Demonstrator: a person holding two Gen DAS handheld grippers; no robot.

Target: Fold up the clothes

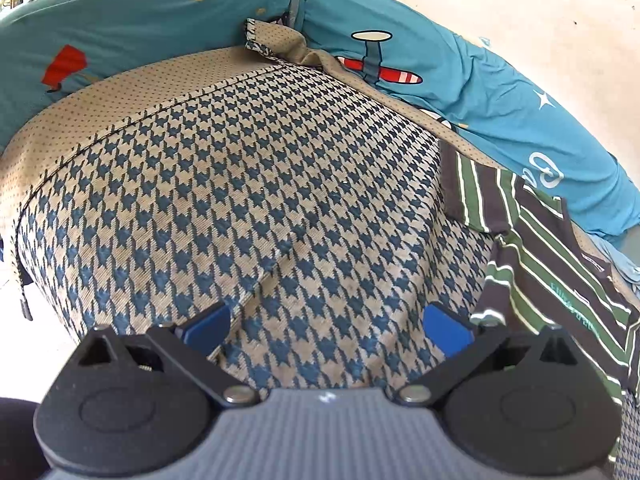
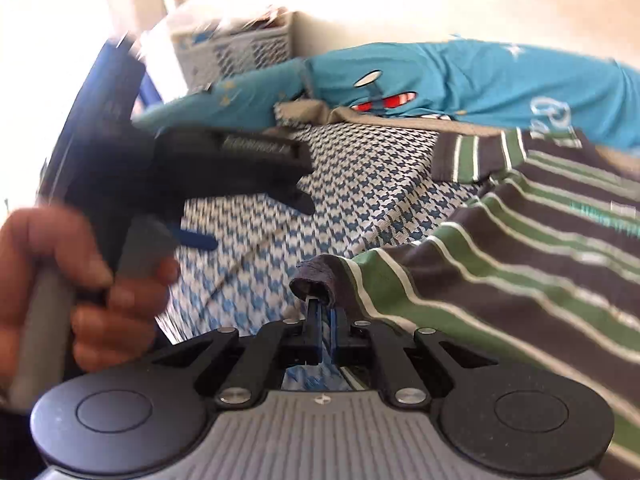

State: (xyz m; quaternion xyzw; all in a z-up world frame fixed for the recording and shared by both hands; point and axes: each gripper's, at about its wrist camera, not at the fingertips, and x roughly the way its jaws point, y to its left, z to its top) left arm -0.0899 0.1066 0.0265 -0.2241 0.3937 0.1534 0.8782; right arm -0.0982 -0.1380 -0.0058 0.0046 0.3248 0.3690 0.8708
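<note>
So the work surface here is basically a pile of laundry on a pale table (image 1: 520, 12). On top sits a big houndstooth garment (image 1: 248, 184), blue and beige, spread out flat with a dotted beige lining edge folded along its far side. Behind it lies a teal kids' shirt (image 1: 460, 92) printed with a red-and-white plane and little stars, bunched up along the back edge. To the right is a striped shirt (image 2: 540, 248), dark grey with green and white stripes, lying partly over the houndstooth one.

The left gripper (image 1: 326, 326) hangs just over the houndstooth fabric with its blue pads spread wide apart and nothing between them. In the right wrist view you can also see it from the side, held by the person's hand (image 2: 76, 280), though that part is motion-blurred.

The right gripper (image 2: 324, 312) has its fingers pinched together on a dark grey hem of the striped shirt, with the cloth bunched over the tips.

Room-wise: a white perforated laundry basket (image 2: 248, 48) sits at the far end, next to a pale wall, and the light is very bright on the left.
</note>
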